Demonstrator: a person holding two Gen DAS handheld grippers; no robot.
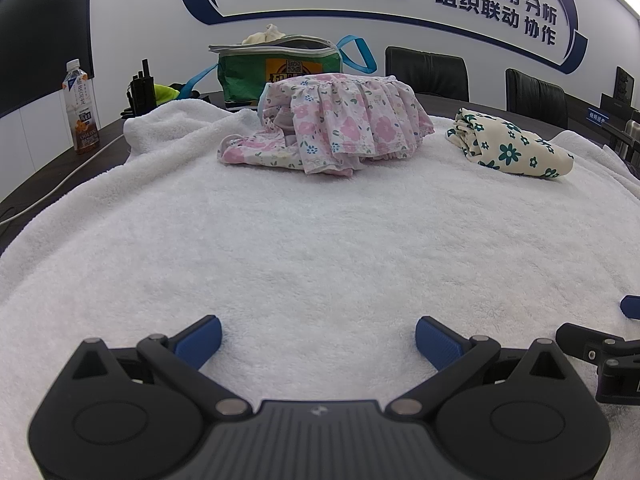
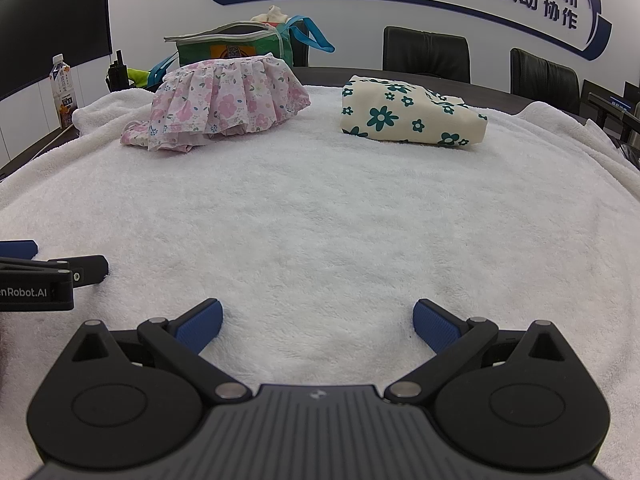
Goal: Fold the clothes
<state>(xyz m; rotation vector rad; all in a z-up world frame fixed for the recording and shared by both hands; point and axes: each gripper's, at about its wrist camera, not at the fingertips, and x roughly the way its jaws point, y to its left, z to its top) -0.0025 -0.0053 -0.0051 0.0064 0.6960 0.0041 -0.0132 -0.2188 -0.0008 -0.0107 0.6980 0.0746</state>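
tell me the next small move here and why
Probably reach both grippers forward to the pink floral garment. It lies crumpled in a heap on the white towel, while the cream garment with green flowers already looks folded. The left gripper and right gripper are both open, empty and well short of the heap.

The near and middle white towel (image 2: 320,208) lies bare. Farther back, the pink floral garment (image 2: 224,100) and the folded green-flowered garment (image 2: 408,116) stand apart, a towel lane between.
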